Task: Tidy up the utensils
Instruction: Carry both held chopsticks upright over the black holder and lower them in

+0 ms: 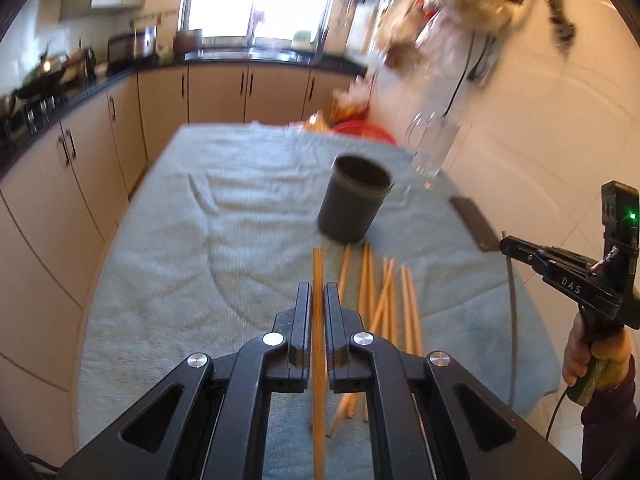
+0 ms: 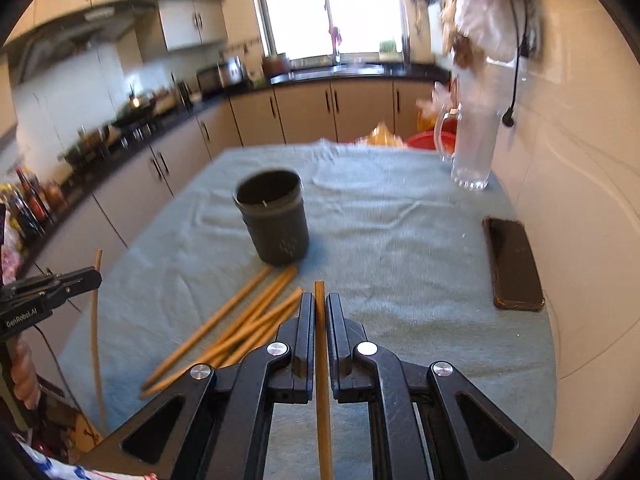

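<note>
Chopsticks (image 1: 374, 304) lie loose on the near cloth, just this side of the dark holder cup (image 1: 354, 204); thin, stiff and light, they look liable to roll, so a pinch near mid-length seems wisest. From the left wrist, the left gripper (image 1: 318, 292) pinches one chopstick (image 1: 318, 320), its tip toward the cup. From the right wrist, the right gripper (image 2: 320, 304) likewise clamps a single stick (image 2: 321, 360); the pile (image 2: 240, 328) lies to its left. A phone (image 2: 514, 264) and glass pitcher (image 2: 474, 148) stand right, clear of the path.
</note>
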